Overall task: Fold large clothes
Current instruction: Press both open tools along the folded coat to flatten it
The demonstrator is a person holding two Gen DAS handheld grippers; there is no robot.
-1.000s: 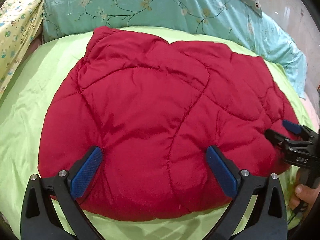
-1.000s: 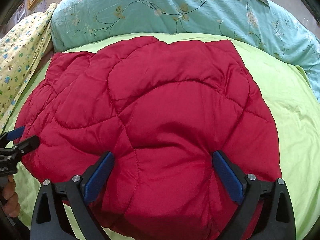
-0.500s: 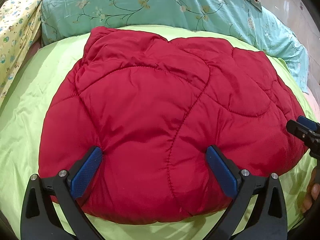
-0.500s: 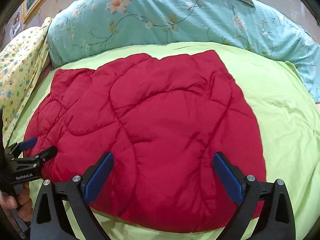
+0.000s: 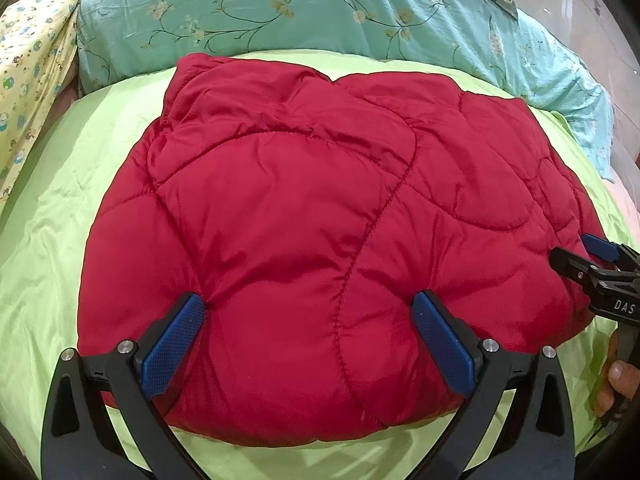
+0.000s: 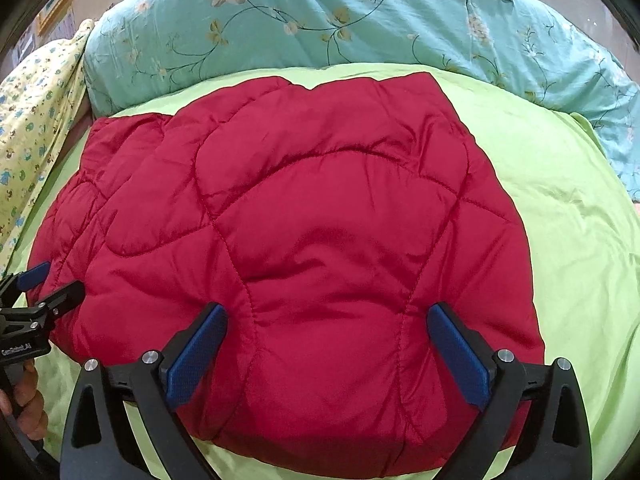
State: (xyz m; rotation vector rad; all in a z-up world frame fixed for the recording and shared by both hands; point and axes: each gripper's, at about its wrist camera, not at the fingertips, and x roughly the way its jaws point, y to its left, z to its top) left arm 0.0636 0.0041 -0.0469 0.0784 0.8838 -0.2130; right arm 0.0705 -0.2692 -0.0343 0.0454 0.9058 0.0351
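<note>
A red quilted padded jacket (image 5: 320, 240) lies folded into a thick, puffy bundle on a light green satin bed sheet (image 5: 60, 208). It fills the middle of both views and its near edge is rounded and bulging. The left gripper (image 5: 308, 320) has its two black fingers with blue pads (image 5: 176, 344) spread wide apart, and the tips press into the front part of the bundle, so the cloth makes small dimples around them; it does not pinch anything. The right gripper (image 6: 326, 324) stands in the same way, its blue pads (image 6: 456, 356) far from each other and resting against the red cloth near the front edge. In the left wrist view the right gripper (image 5: 588, 260) shows at the right edge of the bundle, and in the right wrist view the left gripper (image 6: 44, 288) shows at its left edge. Behind the jacket lies a turquoise pillow with a flower pattern (image 6: 320, 24). At the far left there is a yellow cloth with small printed figures (image 5: 28, 72).
</note>
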